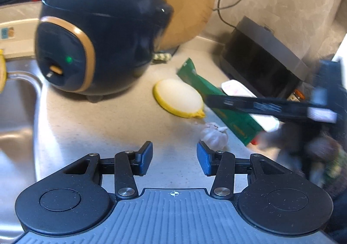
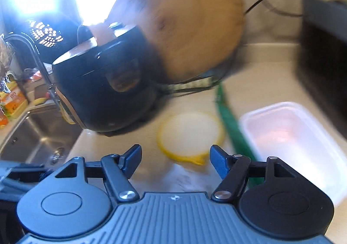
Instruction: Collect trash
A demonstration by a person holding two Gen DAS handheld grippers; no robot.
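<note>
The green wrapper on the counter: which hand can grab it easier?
Probably the right. Its open tool is near the green wrapper, whose lower end runs under one finger; the left tool is nearer the garlic.

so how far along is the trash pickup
Nothing shows as collected yet. Both tools, left and right, are open and empty. Still on the beige counter: the long green wrapper, the round yellow-rimmed lid and the whitish garlic bulb.
</note>
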